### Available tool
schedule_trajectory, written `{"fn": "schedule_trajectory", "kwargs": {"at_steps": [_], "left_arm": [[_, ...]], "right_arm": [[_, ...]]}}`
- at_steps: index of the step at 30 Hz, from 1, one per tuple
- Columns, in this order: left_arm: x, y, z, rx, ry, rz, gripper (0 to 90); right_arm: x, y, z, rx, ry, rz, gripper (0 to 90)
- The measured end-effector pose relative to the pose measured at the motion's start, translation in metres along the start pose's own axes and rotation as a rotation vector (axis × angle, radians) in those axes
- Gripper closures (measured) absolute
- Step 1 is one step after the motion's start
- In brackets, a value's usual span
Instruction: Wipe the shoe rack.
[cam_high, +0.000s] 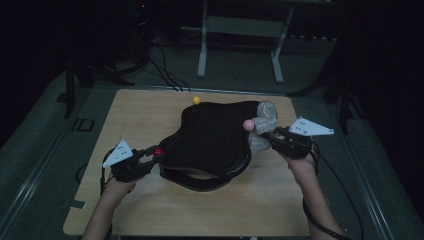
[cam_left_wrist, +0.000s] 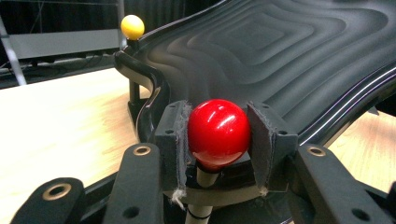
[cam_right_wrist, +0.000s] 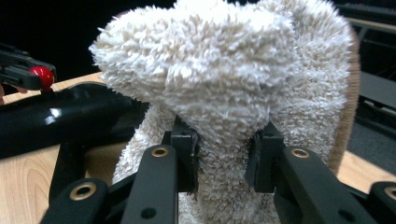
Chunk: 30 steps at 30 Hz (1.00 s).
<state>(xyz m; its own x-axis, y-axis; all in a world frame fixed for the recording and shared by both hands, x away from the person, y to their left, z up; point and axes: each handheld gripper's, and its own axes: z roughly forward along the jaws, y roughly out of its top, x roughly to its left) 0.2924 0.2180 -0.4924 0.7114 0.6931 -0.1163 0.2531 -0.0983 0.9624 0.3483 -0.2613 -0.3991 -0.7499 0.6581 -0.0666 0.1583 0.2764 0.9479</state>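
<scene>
While clamped, cloth (cam_right_wrist: 224, 84) apparently drapes.

high view looks down from above; both gripper views sit close, sharing the black tray (cam_high: 212, 137).

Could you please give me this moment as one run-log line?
left claw: shut on red ball | right claw: shut on fluffy cloth | cloth at black wavy tray edge | table
</scene>
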Motion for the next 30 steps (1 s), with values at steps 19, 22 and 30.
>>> {"fn": "schedule_trajectory", "kwargs": {"at_steps": [19,22,30], "left_arm": [[0.001,0.0,0.0,0.002,-0.006,0.009,59.8],[0.0,0.0,0.0,0.005,-0.005,0.012,59.8],[0.001,0.0,0.0,0.005,-0.01,0.008,59.8]], "right_arm": [[-0.003,-0.011,0.004,0.02,-0.011,0.042,68.8],[-0.004,-0.009,-0.001,0.021,-0.024,0.04,68.7],[-0.007,0.024,-0.018,-0.081,-0.039,0.016,68.6]]}}
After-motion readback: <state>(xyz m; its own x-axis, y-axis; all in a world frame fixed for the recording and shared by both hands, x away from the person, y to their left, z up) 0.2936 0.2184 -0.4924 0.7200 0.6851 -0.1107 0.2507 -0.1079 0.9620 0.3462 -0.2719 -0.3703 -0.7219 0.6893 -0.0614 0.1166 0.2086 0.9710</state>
